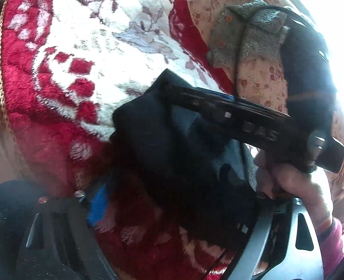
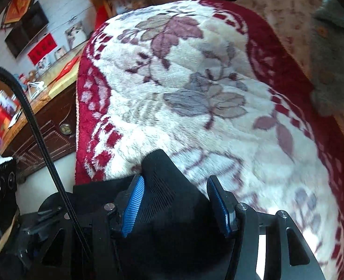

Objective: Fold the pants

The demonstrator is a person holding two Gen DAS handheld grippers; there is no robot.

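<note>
Right wrist view: pants (image 2: 158, 186) lie bunched between the right gripper (image 2: 176, 203)'s spread, unclenched jaws.

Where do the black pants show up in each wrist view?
Left wrist: the black pants hang bunched at centre, below the other gripper's long black body.
Right wrist: the black pants sit at bottom centre, between the right gripper's blue pads.
Shared landmark: the red-and-white floral blanket beneath.
</note>
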